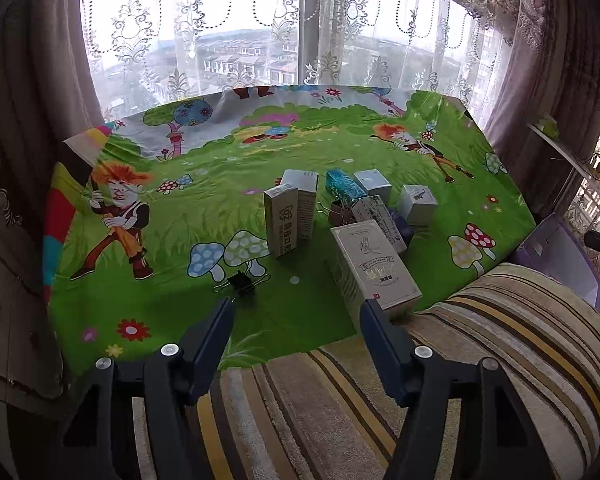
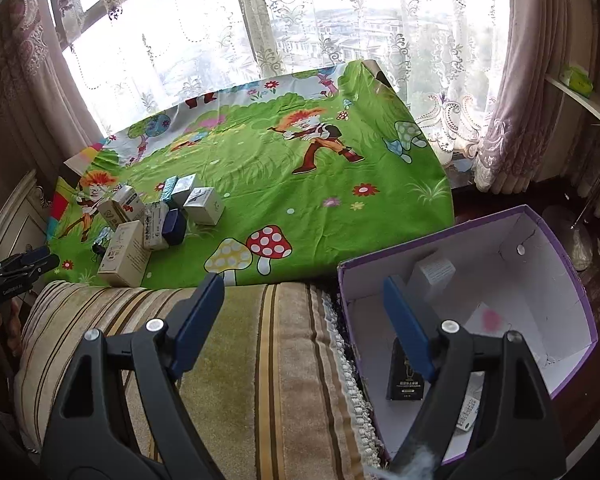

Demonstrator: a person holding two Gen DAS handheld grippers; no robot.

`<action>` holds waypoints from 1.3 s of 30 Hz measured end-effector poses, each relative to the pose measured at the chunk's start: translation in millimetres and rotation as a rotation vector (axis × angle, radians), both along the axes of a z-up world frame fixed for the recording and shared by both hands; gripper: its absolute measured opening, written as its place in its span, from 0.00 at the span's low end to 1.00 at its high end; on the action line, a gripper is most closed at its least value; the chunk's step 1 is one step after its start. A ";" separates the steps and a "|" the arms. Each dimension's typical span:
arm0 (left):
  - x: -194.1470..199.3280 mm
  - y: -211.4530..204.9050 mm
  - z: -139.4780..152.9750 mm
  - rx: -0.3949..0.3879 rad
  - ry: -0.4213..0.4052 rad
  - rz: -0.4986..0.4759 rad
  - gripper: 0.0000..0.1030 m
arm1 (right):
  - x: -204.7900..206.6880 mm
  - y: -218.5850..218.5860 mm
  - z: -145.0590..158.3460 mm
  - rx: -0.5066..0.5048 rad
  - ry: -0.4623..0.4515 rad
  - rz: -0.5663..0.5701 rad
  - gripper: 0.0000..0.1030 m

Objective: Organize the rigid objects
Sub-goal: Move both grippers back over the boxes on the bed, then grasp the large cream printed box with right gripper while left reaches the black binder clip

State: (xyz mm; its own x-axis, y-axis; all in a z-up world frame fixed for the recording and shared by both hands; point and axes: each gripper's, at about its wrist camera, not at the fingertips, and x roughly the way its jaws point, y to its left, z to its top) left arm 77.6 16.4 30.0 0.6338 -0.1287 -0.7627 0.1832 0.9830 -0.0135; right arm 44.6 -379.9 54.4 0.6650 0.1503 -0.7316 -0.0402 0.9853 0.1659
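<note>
a striped cushion (image 1: 340, 400) is lying nearest, the purple box (image 2: 556, 240) sitting beside it with a black carton (image 2: 406, 384) inside. beyond, small boxes (image 1: 372, 264) and a binder clip (image 1: 242, 282) are crowding the green cartoon cloth (image 1: 180, 312) before the lace-curtained window (image 1: 260, 40). the left hand-held gripper (image 1: 296, 308) and right hand-held gripper (image 2: 304, 284) are both gaping wide, holding nothing.

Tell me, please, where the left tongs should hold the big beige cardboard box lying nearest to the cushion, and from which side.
Grip the big beige cardboard box across its two long side walls, near the end closest to the striped cushion. It lies flat and points away from the open left tongs, so they could come straight forward and slightly right. Its far end touches other small boxes, so that end looks crowded.
</note>
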 end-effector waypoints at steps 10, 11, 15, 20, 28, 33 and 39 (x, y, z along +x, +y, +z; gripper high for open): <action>43.0 14.5 -33.6 0.133 0.110 -0.027 0.60 | 19.3 69.6 -10.0 0.014 0.058 0.171 0.81; 47.3 14.5 -35.8 0.143 0.114 -0.036 0.60 | 21.4 76.6 -11.3 0.015 0.067 0.190 0.81; 62.4 10.7 -44.4 0.192 0.126 -0.085 0.60 | 28.8 106.0 -16.4 0.006 0.098 0.249 0.81; 75.0 8.9 -54.6 0.239 0.135 -0.138 0.60 | 38.2 138.5 -22.7 -0.021 0.132 0.295 0.84; 92.2 19.4 -65.5 0.194 0.174 -0.181 0.57 | 54.5 173.0 -29.4 -0.025 0.182 0.330 0.88; 96.3 17.8 -75.0 0.190 0.205 -0.218 0.42 | 68.7 187.8 -35.7 -0.002 0.220 0.323 0.88; 93.9 19.6 -80.9 0.154 0.217 -0.227 0.20 | 84.6 212.2 -44.6 -0.017 0.256 0.322 0.90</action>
